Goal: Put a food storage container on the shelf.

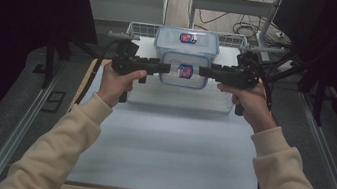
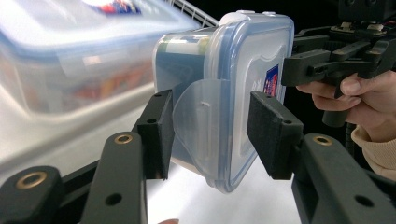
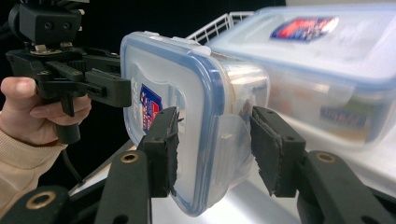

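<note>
Here I have the small clip-lock container [image 1: 185, 70] carried between both tools, one at each short end, so the weight is shared and the box stays level with its lid [image 2: 254, 84] facing up. Nearest me, the left gripper [image 2: 210, 135] stands about half open, its pads [image 2: 159, 133] bracketing the side latch flap [image 2: 196, 121] and the lid's edge; the near pad touches the flap, though I cannot tell how firmly the far one presses. The right gripper [image 3: 212, 149] mirrors that on the opposite end, jaws half spread around the other flap [image 3: 233, 135] and rim. I judge the latches make the best purchase because the smooth walls would slip. The container hangs just above the white tray [image 1: 181, 99] on the table [image 1: 164, 144]. Beyond it sits a larger lidded container [image 1: 187, 39], and behind that a wire basket [image 1: 141, 28].
</note>
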Tool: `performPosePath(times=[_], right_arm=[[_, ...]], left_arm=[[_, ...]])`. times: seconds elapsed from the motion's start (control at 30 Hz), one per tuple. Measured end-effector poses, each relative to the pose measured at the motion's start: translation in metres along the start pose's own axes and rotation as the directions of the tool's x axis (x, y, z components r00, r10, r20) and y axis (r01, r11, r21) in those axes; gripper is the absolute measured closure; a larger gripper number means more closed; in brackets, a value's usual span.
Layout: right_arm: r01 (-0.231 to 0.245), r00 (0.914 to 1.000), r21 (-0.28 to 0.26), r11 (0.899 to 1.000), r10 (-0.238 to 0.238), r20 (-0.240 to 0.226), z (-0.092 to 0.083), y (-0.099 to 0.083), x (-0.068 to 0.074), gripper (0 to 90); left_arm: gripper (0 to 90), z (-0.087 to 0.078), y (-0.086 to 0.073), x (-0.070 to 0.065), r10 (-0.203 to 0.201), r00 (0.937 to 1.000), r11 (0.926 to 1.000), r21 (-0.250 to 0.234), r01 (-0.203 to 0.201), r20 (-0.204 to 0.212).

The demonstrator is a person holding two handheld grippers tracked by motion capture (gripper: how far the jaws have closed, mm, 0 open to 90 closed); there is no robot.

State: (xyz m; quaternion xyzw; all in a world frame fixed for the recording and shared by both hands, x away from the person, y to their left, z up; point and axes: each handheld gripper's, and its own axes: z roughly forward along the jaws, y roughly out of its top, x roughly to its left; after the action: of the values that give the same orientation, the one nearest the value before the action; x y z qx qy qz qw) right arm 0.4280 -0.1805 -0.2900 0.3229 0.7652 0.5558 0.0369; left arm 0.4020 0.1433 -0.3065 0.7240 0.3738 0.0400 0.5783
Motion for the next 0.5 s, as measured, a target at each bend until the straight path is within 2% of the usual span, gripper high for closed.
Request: performPosePath(times=[0.23, 0.37, 0.43, 0.5], right_arm=[[0.006, 0.9999, -0.004, 1.0, -0.005, 0.011, 0.004, 0.033, -0.007, 52.8], [-0.002, 1.0, -0.013, 1.0, 0.002, 0.007, 0.008, 0.051, -0.016, 52.8], [-0.011, 0.9999, -0.01, 1.0, 0.011, 0.008, 0.011, 0.059, -0.023, 52.9], [-0.025, 0.9996, -0.011, 1.0, 0.025, 0.008, 0.016, 0.065, -0.029, 52.8]], left_arm=[[52.5, 0.001, 0.034, 0.015, 0.002, 0.9999, 0.9999, -0.012, -0.001, 0.015], [52.6, 0.004, 0.053, 0.024, 0.005, 0.9999, 1.0, -0.009, -0.005, 0.016], [52.6, 0.007, 0.06, 0.032, 0.0, 0.9998, 1.0, -0.005, 0.0, 0.022], [52.8, 0.011, 0.067, 0.039, -0.026, 0.9992, 0.9995, -0.016, 0.027, 0.032]])
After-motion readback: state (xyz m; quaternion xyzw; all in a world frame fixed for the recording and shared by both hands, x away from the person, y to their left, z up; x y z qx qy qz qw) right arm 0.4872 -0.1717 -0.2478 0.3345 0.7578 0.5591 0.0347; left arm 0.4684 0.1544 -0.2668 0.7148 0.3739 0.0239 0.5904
